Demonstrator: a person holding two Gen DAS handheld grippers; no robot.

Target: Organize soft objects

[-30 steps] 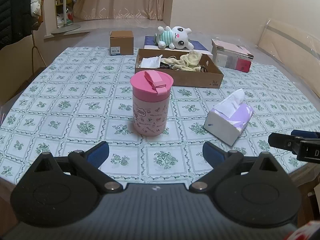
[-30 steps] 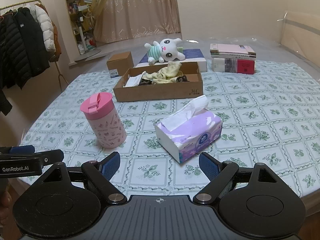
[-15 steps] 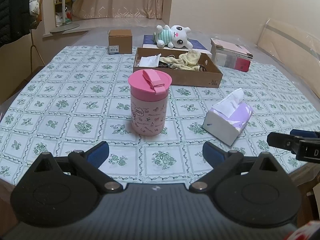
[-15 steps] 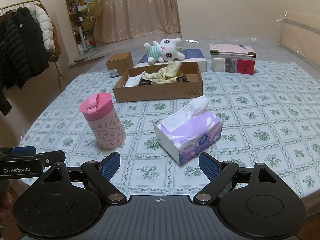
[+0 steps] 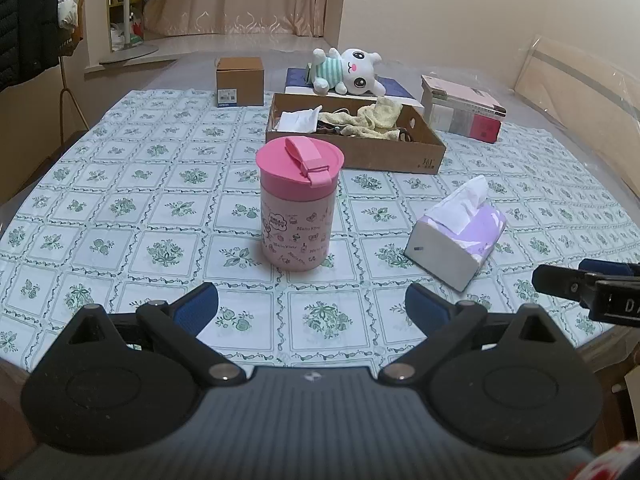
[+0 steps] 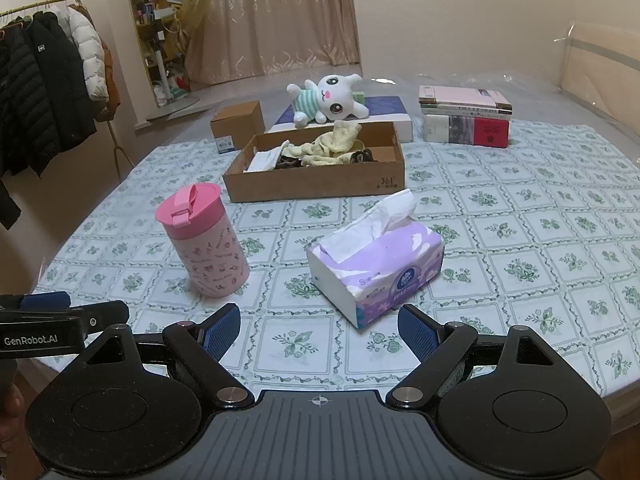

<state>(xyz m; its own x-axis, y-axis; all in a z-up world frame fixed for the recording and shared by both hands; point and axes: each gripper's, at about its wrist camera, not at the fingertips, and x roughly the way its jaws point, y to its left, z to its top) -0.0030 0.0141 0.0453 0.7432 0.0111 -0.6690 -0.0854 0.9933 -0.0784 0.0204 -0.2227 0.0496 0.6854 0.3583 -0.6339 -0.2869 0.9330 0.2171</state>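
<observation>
Warm, even indoor light fills both of my wrist views, casting only soft shadows. The pictures are sharp in the middle. Fisheye distortion bends the tablecloth edges, and the frame corners go black.

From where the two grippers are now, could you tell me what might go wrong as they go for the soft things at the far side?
The pink tumbler stands upright straight ahead of the open left gripper; reaching past it toward the cardboard tray could tip it. The tissue pack lies ahead of the open right gripper and could get shoved. The plush bunny lies farthest back.
</observation>
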